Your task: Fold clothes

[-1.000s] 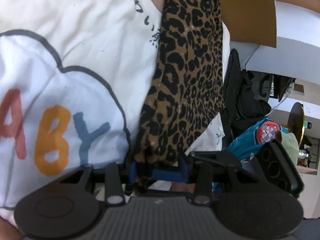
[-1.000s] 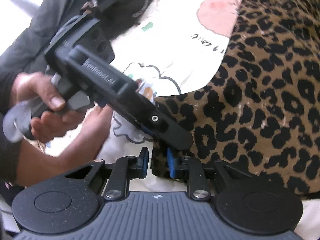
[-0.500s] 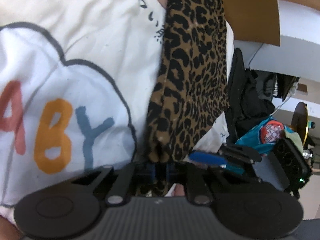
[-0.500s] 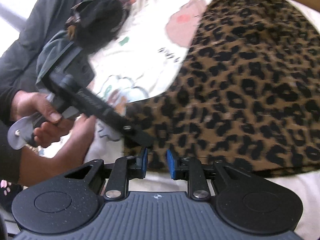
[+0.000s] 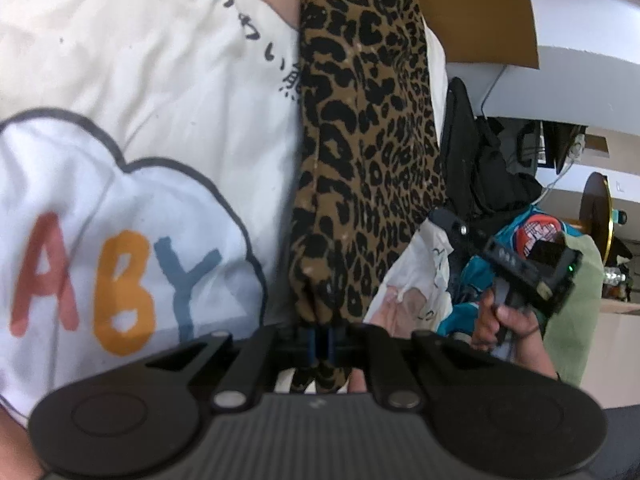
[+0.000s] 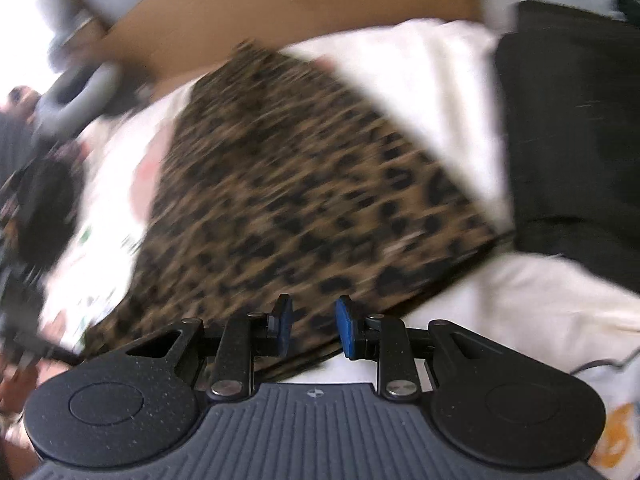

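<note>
A leopard-print garment (image 5: pixel 368 160) lies on a white printed sheet (image 5: pixel 140 80) with a cloud and coloured letters. My left gripper (image 5: pixel 320 340) is shut on the garment's near edge, and the fabric bunches between its blue pads. In the blurred right wrist view the same garment (image 6: pixel 304 184) spreads across the sheet (image 6: pixel 420 92). My right gripper (image 6: pixel 316 326) hovers over its near edge with the blue pads apart and nothing pressed between them. A hand (image 5: pixel 504 320) carries that gripper at the right of the left wrist view.
A cardboard box (image 5: pixel 476 12) (image 6: pixel 300 8) stands behind the sheet. Black fabric (image 6: pixel 572 140) lies along the sheet's right side. A teal printed garment (image 5: pixel 516 240) and other clutter sit beyond the sheet's edge, near a white table (image 5: pixel 580 52).
My left gripper closed on the leopard garment's edge. My right gripper swung away from the left one, to the right along the garment, and rolled; its jaws kept their gap.
</note>
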The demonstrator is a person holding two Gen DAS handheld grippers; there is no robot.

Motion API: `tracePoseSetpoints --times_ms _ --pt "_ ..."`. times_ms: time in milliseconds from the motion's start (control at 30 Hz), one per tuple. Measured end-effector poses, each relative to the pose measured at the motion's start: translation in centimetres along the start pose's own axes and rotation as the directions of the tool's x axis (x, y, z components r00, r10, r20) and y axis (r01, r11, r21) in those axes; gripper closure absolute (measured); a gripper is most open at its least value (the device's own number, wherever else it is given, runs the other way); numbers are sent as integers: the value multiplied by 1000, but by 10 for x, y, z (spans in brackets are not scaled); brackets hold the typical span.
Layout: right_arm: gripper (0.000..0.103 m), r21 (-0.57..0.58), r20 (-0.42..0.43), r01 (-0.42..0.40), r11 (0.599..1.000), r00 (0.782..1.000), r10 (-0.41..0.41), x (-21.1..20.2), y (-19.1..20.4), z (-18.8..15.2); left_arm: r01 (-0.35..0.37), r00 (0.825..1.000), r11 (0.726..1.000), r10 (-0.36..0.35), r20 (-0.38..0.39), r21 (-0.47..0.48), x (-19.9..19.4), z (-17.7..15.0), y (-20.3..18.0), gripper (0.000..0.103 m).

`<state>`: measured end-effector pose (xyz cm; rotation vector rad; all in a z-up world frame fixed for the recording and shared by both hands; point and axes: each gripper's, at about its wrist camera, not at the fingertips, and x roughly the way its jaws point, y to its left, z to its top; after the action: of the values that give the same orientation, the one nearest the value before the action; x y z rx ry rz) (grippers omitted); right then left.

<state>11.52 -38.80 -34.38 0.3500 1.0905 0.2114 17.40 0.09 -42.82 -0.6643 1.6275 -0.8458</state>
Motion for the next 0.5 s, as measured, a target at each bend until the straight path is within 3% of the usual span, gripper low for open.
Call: tracePoseSetpoints --times_ms 100,267,500 --pt "76 39 49 71 997 996 -73 -6 -21 10 2 1000 1000 -2 -2 -2 -2 1 -2 97" --pt "75 2 95 165 986 982 -165 -6 -40 24 -9 1000 1000 9 -5 2 1 1 -3 98" --pt "75 -86 85 155 984 985 -148 14 -41 36 -48 999 999 48 14 1 -9 1 -1 98"
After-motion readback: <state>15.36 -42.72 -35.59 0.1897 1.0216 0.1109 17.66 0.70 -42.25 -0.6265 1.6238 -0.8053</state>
